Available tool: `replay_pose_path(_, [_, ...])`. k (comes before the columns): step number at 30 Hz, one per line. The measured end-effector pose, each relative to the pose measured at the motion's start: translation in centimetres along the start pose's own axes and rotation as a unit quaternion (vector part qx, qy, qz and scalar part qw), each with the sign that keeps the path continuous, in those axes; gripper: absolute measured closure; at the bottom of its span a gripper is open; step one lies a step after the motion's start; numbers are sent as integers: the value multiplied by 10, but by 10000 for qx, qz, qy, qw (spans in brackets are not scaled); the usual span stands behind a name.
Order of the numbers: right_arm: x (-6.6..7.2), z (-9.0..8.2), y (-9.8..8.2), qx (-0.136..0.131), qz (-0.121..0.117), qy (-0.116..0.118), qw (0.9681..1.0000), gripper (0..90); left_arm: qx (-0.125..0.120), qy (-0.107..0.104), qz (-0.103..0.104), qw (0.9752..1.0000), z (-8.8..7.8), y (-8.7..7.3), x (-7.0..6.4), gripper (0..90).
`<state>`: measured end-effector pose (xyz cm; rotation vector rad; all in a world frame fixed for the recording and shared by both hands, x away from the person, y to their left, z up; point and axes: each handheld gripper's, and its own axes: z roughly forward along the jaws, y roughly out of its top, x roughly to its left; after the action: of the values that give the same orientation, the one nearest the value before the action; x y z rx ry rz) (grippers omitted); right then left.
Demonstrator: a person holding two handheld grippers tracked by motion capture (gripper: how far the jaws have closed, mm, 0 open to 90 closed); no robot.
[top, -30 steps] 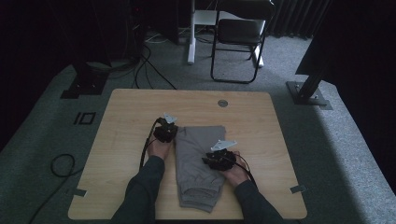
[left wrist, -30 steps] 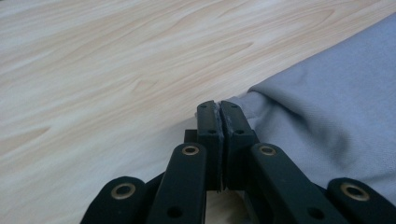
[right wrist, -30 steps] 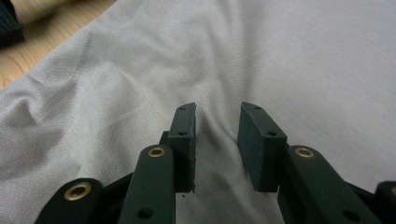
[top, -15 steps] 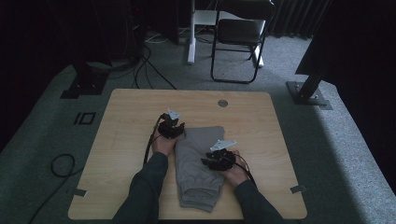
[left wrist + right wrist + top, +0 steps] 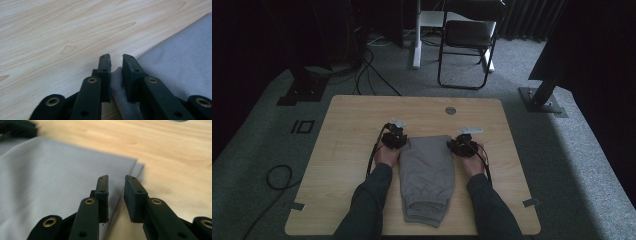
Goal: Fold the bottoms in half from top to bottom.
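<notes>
Grey folded trousers (image 5: 427, 170) lie lengthwise on the wooden table (image 5: 357, 115), cuffs toward the near edge. My left gripper (image 5: 395, 139) sits at the garment's far left corner. In the left gripper view its jaws (image 5: 116, 58) are nearly together with a fold of the grey cloth (image 5: 180, 55) pinched between them. My right gripper (image 5: 463, 144) is at the far right corner. In the right gripper view its jaws (image 5: 116, 180) stand a little apart over the layered edge of the cloth (image 5: 50, 175), with nothing gripped.
A round grommet (image 5: 450, 110) sits in the table near its far edge. Beyond the table stand a black chair (image 5: 467, 35) and a stand base (image 5: 542, 102). Cables (image 5: 277, 175) lie on the carpet at the left. Bare wood flanks the garment.
My right gripper has moved from the middle of the garment's right side away to its far right corner. The left gripper shifted slightly right at the far left corner.
</notes>
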<state>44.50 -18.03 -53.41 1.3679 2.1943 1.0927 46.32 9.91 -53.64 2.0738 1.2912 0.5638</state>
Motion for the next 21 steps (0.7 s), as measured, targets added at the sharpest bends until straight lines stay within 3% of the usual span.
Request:
replay_pose_path(4, [-4,15,14,23,61,-82,9999,731,24,-15,-64,10000,2,-1,1,816])
replay_pose_path(10, [-9,38,25,342,365,-137,9987,715,44,-6,-114,9999,3,-1,1,844])
replay_pose_path(12, [-8,43,25,418,374,-126,9983,796,43,-2,-118,9999,3,-1,1,859])
replay_pose_path(16, [-6,40,27,410,375,-180,9983,898,-29,47,-148,9999,-1,-2,2,870])
replay_pose_path(19, [-11,32,28,228,471,-240,9983,900,-220,5,-426,9989,-7,-5,9,873])
replay_pose_path(20, [-11,32,28,228,471,-240,9983,900,-220,5,-426,9989,-7,-5,9,874])
replay_pose_path(21, [-20,26,25,127,636,-374,9972,900,-341,68,-566,9978,-12,-8,16,875])
